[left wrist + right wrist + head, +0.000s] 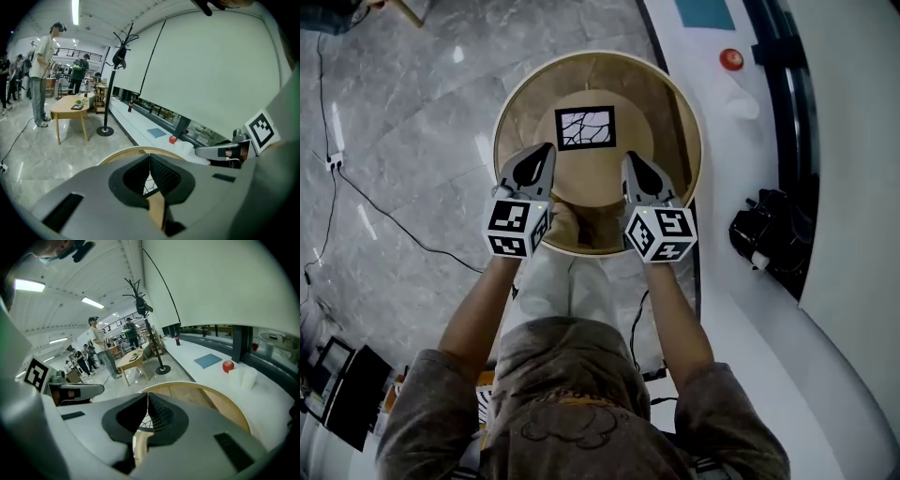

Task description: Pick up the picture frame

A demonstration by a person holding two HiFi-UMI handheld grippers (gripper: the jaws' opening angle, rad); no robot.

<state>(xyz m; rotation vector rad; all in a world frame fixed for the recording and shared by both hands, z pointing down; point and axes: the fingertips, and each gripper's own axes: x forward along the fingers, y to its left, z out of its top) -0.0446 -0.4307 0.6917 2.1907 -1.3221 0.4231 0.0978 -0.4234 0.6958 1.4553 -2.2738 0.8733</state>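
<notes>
your sleeves (417,412) fill the bottom of the head view. both tongs are pressed together, holding nothing: left gripper (543,157) at eight o'clock of the picture frame (586,127), right gripper (632,164) at four o'clock. it lies flat on the round table (525,98).
</notes>
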